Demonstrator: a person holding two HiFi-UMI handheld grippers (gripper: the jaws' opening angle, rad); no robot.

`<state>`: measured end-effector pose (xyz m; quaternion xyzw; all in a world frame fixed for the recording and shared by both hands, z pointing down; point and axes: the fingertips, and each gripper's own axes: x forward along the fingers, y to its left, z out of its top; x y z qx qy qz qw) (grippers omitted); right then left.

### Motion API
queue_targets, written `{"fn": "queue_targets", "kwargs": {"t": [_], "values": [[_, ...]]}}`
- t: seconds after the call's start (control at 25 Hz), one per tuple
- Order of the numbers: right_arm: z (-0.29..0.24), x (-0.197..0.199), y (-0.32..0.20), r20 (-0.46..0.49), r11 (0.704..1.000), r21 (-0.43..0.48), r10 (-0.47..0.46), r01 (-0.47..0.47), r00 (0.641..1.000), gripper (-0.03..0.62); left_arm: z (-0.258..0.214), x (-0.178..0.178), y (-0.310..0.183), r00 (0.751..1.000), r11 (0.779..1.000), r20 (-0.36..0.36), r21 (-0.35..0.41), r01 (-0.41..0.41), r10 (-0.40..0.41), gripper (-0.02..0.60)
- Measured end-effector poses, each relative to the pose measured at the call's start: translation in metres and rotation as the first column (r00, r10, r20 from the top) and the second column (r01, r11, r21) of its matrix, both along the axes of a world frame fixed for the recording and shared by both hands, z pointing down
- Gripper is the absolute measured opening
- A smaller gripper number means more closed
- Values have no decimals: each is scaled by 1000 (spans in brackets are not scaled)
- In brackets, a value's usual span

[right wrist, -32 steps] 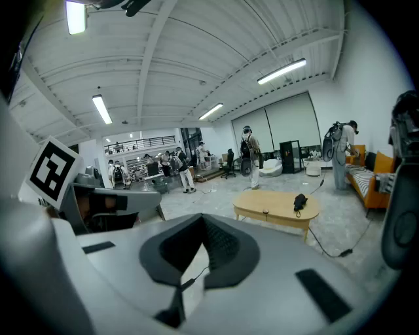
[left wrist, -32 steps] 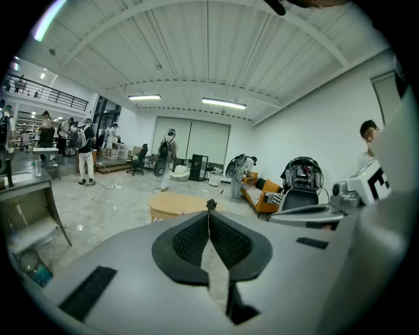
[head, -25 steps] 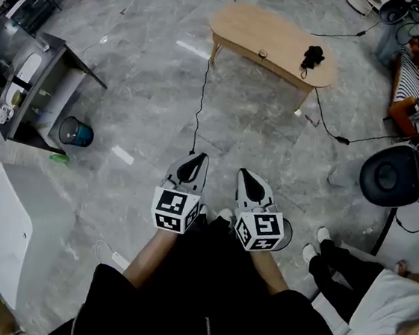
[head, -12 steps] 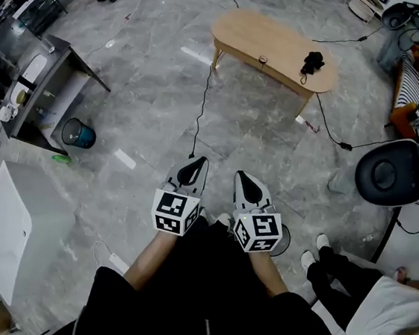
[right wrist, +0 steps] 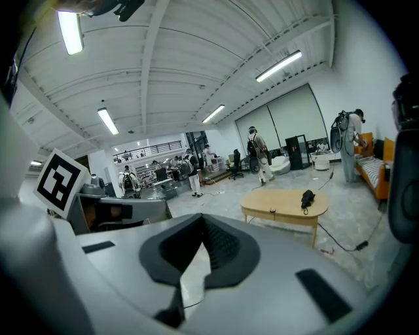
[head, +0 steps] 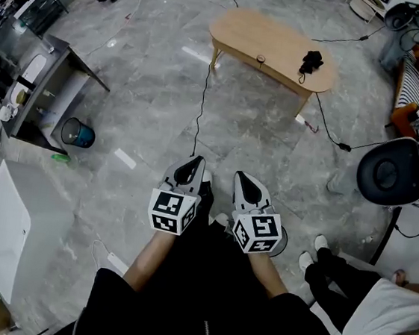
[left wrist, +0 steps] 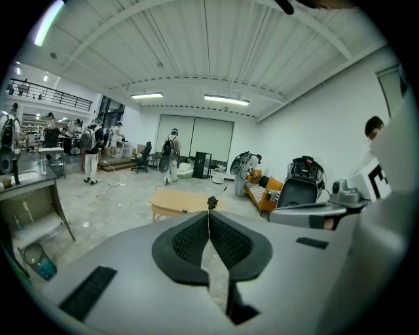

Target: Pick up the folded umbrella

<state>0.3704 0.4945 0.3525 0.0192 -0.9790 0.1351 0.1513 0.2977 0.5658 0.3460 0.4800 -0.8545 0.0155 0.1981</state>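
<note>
The folded umbrella (head: 312, 60) is seen as a small black bundle at the right end of the wooden table (head: 262, 34), in the upper middle of the head view, well apart from both tools. The left gripper (head: 193, 160) and the right gripper (head: 240, 175) are held side by side at the lower centre, each with its jaws closed together and nothing between them.

The step in hand is judged to be the approach. The table should be neared squarely, and the jaws of the chosen gripper should be opened wide before the umbrella is reached. The black cable (head: 202, 102) running down the frame from the table is best stepped over.

The umbrella's strap, handle and exact lie cannot be made out at this range. A small round thing (head: 262, 56) on the table cannot be identified. A second person (head: 347, 276) is cut off at the lower right.
</note>
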Motion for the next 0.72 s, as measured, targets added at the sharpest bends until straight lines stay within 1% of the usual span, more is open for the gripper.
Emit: {"fn": "queue_targets", "kwargs": {"t": [0.32,0.72], "values": [[2,-18,-20,3,1000,9,20,-20,1000,11,-1,-13,-26,1000,999,10,16,-29,29,15],[6,-75,-62,-5,999,21,38,-38,999,11,-2,-72,-71,998,998,24,42,-51,50,15]]}}
